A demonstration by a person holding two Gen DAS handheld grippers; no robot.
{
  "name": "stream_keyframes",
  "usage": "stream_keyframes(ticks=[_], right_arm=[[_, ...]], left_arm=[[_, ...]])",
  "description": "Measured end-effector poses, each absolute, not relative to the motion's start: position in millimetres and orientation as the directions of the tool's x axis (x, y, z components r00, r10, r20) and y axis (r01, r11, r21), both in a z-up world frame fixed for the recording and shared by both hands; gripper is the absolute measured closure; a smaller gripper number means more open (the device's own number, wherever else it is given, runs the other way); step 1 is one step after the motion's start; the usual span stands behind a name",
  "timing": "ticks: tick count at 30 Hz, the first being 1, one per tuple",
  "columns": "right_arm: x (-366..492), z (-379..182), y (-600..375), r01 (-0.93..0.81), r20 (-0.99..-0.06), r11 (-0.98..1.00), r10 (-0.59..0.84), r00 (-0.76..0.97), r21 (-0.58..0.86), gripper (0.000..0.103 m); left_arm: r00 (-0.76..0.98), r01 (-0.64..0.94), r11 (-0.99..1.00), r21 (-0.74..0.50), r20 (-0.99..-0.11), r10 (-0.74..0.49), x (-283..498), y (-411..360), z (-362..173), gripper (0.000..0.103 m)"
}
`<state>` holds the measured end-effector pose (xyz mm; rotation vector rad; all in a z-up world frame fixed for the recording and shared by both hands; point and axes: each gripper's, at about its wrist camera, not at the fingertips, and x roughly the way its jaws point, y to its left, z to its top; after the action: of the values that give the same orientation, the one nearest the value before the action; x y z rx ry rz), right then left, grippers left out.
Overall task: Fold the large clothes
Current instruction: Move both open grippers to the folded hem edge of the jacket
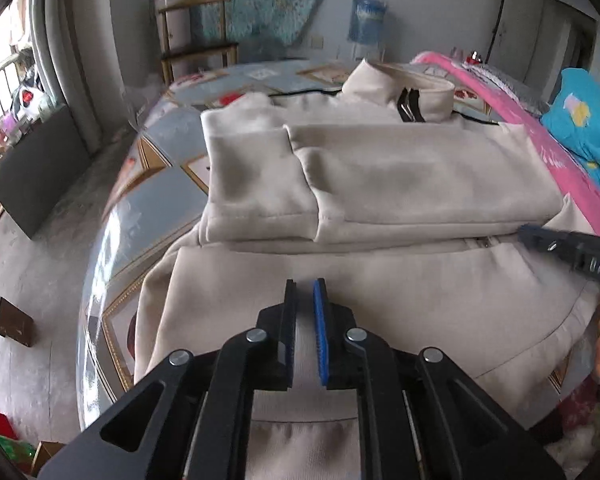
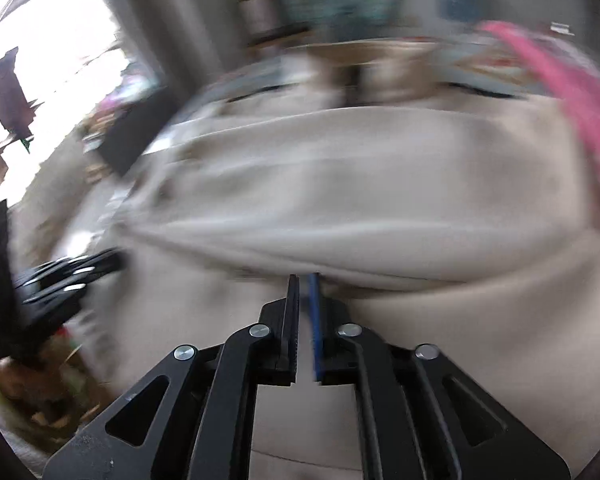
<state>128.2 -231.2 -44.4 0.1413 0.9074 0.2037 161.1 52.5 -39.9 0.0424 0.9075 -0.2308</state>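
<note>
Two grippers, both over the garment. Left gripper (image 1: 304, 286): pads nearly together with a thin gap, nothing between them, hovering above the near panel, so it counts as clenched on nothing. Right gripper (image 2: 305, 280): jaws likewise almost closed; tips sit at a fold edge, but the frame is motion-blurred and I cannot tell whether cloth is pinched.

Beige jacket (image 1: 340, 184) lies flat on the round table (image 1: 156, 196), collar (image 1: 396, 84) at the far side. Both sleeves (image 1: 256, 176) are laid across the chest, probably to square the garment into a rectangle before the lengthwise fold. Near hem (image 1: 332, 424) spreads under the left gripper and drapes toward the table edge.

Judgement: sleeve stage done; bottom-to-collar fold pending, which would explain both grippers stationed at the near side. Pink cloth (image 1: 556, 152) bounds the right of the table.
</note>
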Motion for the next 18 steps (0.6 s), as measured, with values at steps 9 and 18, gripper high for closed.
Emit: stream_keyframes(ticks=[9,18], right_arm=[[61.8,-20.8,-305.8,0.096,-0.746,0.991,0.007,0.665,0.094,0.074],[62.8,-31.3,-328.2,0.193,-0.758,0.971,-0.022,0.652,0.138,0.066]], left_arm=[[0.596,0.202,0.978,-0.051,-0.786,-0.164,153.1,58.2,-43.4,0.093],[0.601,0.231,0.973,-0.027,-0.782,-0.164,152.0,54.3,-30.3,0.092]])
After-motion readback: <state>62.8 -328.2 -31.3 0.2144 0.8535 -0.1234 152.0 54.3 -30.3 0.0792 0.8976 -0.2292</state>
